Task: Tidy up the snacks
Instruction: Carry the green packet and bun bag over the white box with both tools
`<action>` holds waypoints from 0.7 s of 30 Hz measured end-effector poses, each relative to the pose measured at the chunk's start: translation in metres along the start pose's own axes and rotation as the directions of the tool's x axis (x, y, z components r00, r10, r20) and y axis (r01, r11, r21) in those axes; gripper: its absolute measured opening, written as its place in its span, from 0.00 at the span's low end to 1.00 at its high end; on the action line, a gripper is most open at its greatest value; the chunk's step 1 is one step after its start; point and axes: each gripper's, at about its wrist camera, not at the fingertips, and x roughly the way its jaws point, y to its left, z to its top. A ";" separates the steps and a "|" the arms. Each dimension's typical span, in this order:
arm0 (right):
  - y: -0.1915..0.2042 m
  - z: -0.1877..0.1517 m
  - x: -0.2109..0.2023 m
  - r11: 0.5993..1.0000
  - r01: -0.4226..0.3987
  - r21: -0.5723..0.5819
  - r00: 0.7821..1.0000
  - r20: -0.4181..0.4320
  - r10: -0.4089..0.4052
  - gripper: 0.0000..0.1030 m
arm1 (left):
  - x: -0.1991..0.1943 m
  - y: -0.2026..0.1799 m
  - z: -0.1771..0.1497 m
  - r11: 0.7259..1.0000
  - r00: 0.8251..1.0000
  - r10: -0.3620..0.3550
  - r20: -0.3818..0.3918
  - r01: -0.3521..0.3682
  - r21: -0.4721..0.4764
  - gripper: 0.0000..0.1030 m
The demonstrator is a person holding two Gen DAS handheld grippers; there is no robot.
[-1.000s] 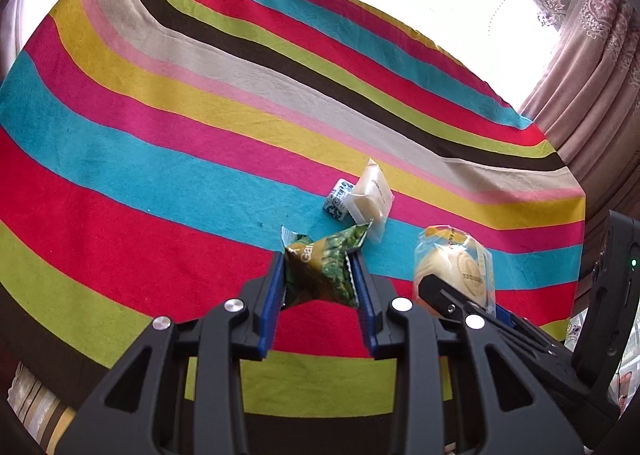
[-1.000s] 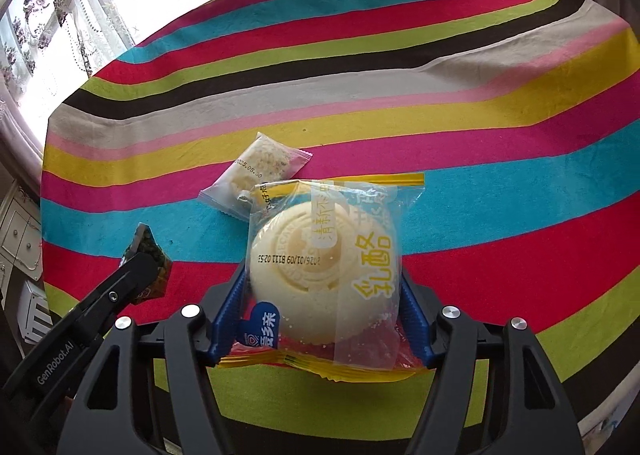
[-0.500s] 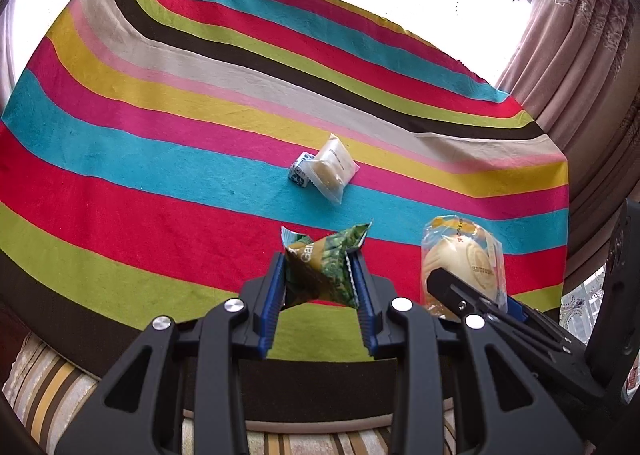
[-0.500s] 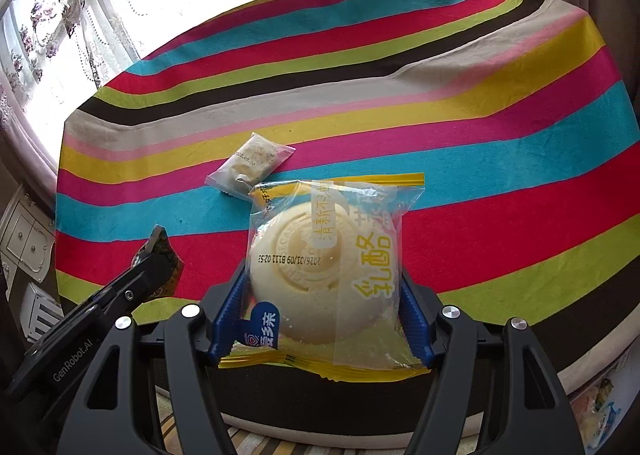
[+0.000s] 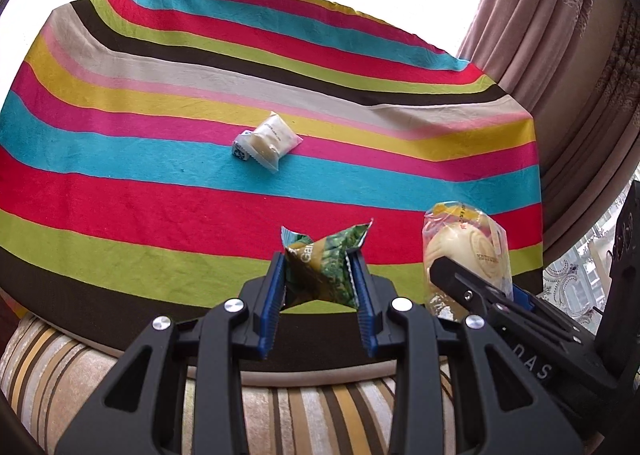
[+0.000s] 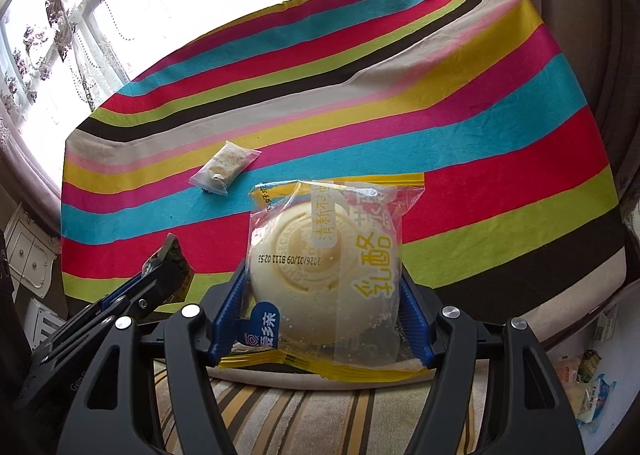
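Note:
My left gripper (image 5: 320,275) is shut on a small green snack packet (image 5: 322,265), held in the air over the near edge of the striped tablecloth (image 5: 160,191). My right gripper (image 6: 324,287) is shut on a round pale cake in a clear and yellow wrapper (image 6: 324,267), also lifted off the cloth. Each view shows the other gripper beside it: the wrapped cake (image 5: 464,251) at the right, the green packet (image 6: 172,271) at the left. One small clear packet of pale snack (image 5: 266,141) (image 6: 224,167) lies on the blue and pink stripes.
The striped cloth ends at a near edge, with striped upholstery (image 5: 312,411) below it. Curtains (image 5: 572,67) hang at the right and bright windows behind. Several loose snack packets (image 6: 588,383) lie low at the right. White drawers (image 6: 28,255) stand at the left.
Both grippers have drawn back from the table with their snacks still held. The cloth and the clear packet look farther away, and the table's near edge and upholstery have come into view.

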 end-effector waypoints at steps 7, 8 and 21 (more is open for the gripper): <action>-0.026 -0.010 -0.023 0.999 0.019 0.029 1.000 0.016 -0.020 0.64 | -0.005 -0.029 -0.010 0.998 0.999 -0.033 -0.016 0.034 0.053 0.32; -0.031 -0.011 -0.026 0.999 0.024 0.033 1.000 0.017 -0.025 0.64 | -0.005 -0.033 -0.011 0.997 0.999 -0.040 -0.019 0.041 0.062 0.32; -0.109 -0.038 -0.071 0.981 0.156 0.112 0.987 0.030 -0.161 0.64 | -0.004 -0.112 -0.040 0.963 0.984 -0.147 -0.098 0.165 0.215 0.32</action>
